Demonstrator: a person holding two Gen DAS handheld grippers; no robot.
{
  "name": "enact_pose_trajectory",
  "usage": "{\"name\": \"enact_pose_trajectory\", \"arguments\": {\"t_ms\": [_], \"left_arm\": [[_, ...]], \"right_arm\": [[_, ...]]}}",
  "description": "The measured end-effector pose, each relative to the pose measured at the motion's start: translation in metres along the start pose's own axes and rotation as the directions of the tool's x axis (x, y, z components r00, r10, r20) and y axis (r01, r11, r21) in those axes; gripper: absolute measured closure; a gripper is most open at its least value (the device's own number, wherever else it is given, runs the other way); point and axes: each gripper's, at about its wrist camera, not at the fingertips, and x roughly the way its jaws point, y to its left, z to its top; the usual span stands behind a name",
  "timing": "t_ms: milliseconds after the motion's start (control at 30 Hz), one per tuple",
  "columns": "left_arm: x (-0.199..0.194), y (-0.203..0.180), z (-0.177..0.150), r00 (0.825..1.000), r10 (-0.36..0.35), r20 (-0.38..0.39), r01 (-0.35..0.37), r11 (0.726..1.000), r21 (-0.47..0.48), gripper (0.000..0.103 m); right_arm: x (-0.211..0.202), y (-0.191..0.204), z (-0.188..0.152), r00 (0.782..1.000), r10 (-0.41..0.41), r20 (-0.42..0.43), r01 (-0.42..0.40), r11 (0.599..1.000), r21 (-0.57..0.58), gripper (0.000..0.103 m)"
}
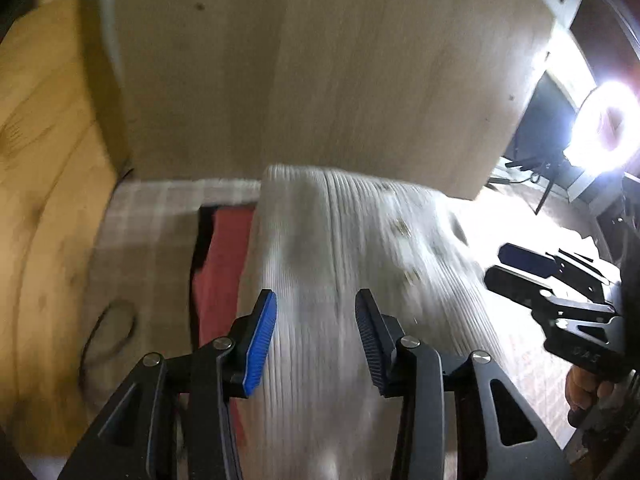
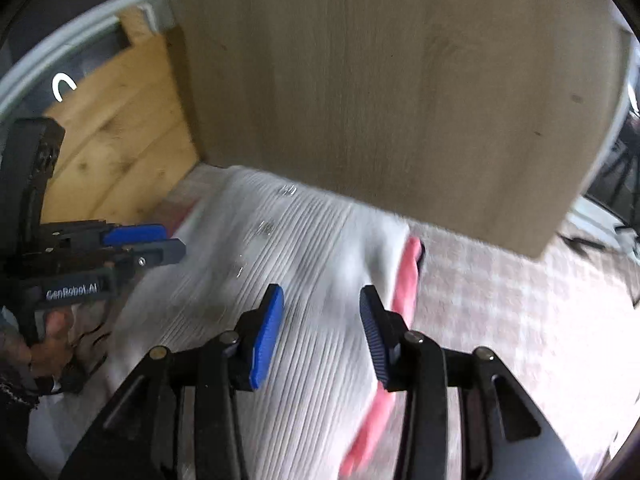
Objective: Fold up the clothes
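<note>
A white ribbed garment [image 1: 340,264] with small buttons lies spread on the checked cloth surface, over a red garment [image 1: 218,276]. My left gripper [image 1: 316,304] is open above the white garment's left part, holding nothing. My right gripper [image 2: 322,300] is open above the white garment [image 2: 288,264] near its right edge, where the red garment [image 2: 406,280] shows from under it. Each gripper shows in the other's view, the right gripper [image 1: 502,266] at the right and the left gripper [image 2: 172,242] at the left. Both views are motion-blurred.
A tall light wooden panel [image 1: 320,72] stands just behind the clothes. A knotty pine board [image 1: 44,200] is at the left. A bright ring light [image 1: 604,124] glares at the right. The checked cloth [image 2: 520,320] extends to the right. A dark cord loop [image 1: 108,332] lies at the left.
</note>
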Motion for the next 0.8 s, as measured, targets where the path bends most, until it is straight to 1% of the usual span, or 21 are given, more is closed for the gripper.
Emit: {"name": "enact_pose_trajectory", "arguments": {"t_ms": [67, 100, 133, 200, 267, 300, 367, 433, 467, 500, 533, 600, 633, 667, 733, 800], "left_arm": [[-0.010, -0.009, -0.029, 1.000, -0.020, -0.011, 0.020, 1.000, -0.003, 0.061], [-0.006, -0.015, -0.040, 0.999, -0.028, -0.028, 0.029, 1.000, 0.010, 0.061], [0.001, -0.018, -0.049, 0.999, -0.021, -0.045, 0.022, 0.999, 0.026, 0.061], [0.019, -0.019, -0.058, 0.998, 0.017, -0.065, -0.014, 0.999, 0.040, 0.062], [0.021, -0.018, -0.058, 0.998, 0.033, -0.059, -0.031, 0.999, 0.028, 0.062], [0.014, -0.020, -0.057, 0.998, 0.040, -0.058, -0.039, 0.999, 0.020, 0.063], [-0.009, -0.027, -0.059, 0.998, 0.046, -0.034, -0.045, 0.999, 0.017, 0.061], [-0.038, -0.038, -0.066, 0.998, 0.061, 0.001, -0.061, 0.998, 0.028, 0.053], [-0.055, -0.043, -0.070, 0.998, 0.053, 0.021, -0.054, 0.998, 0.023, 0.046], [-0.071, -0.049, -0.074, 0.998, 0.049, 0.041, -0.050, 0.999, 0.020, 0.042], [-0.087, -0.055, -0.079, 0.997, 0.048, 0.062, -0.050, 0.998, 0.024, 0.041], [-0.115, -0.067, -0.086, 0.993, 0.057, 0.104, -0.062, 0.997, 0.040, 0.032], [-0.125, -0.073, -0.090, 0.991, 0.067, 0.120, -0.073, 0.996, 0.049, 0.030], [-0.134, -0.079, -0.096, 0.988, 0.074, 0.132, -0.082, 0.995, 0.053, 0.028], [-0.151, -0.091, -0.106, 0.984, 0.090, 0.152, -0.100, 0.993, 0.060, 0.028], [-0.158, -0.098, -0.113, 0.980, 0.122, 0.156, -0.132, 0.990, 0.057, 0.028]], "right_arm": [[-0.010, -0.003, -0.024, 1.000, 0.024, -0.018, -0.023, 0.999, 0.023, 0.064], [-0.009, -0.002, -0.036, 0.999, 0.033, -0.038, -0.032, 0.999, 0.035, 0.064], [-0.005, 0.000, -0.047, 0.997, 0.043, -0.061, -0.040, 0.998, 0.045, 0.064], [0.015, 0.000, -0.059, 0.994, 0.034, -0.104, -0.029, 0.998, 0.047, 0.064], [0.023, 0.000, -0.060, 0.992, 0.011, -0.124, -0.006, 0.999, 0.041, 0.064], [0.019, 0.000, -0.058, 0.992, 0.001, -0.124, 0.004, 0.999, 0.041, 0.064], [-0.005, 0.000, -0.055, 0.995, -0.021, -0.093, 0.025, 0.999, 0.048, 0.063], [-0.036, 0.000, -0.058, 0.998, -0.039, -0.057, 0.043, 0.997, 0.067, 0.062], [-0.050, -0.001, -0.061, 0.998, -0.045, -0.040, 0.048, 0.996, 0.079, 0.060], [-0.062, 0.000, -0.065, 0.998, -0.052, -0.026, 0.054, 0.995, 0.089, 0.058], [-0.072, 0.001, -0.071, 0.998, -0.060, -0.015, 0.062, 0.993, 0.096, 0.057], [-0.091, 0.004, -0.084, 0.997, -0.078, 0.007, 0.077, 0.991, 0.111, 0.057], [-0.101, 0.005, -0.091, 0.995, -0.093, 0.018, 0.091, 0.989, 0.118, 0.057], [-0.110, 0.004, -0.099, 0.994, -0.108, 0.024, 0.104, 0.987, 0.124, 0.057], [-0.123, 0.003, -0.111, 0.993, -0.113, 0.026, 0.109, 0.985, 0.136, 0.057], [-0.139, 0.000, -0.125, 0.994, -0.109, 0.026, 0.104, 0.982, 0.155, 0.056]]}}
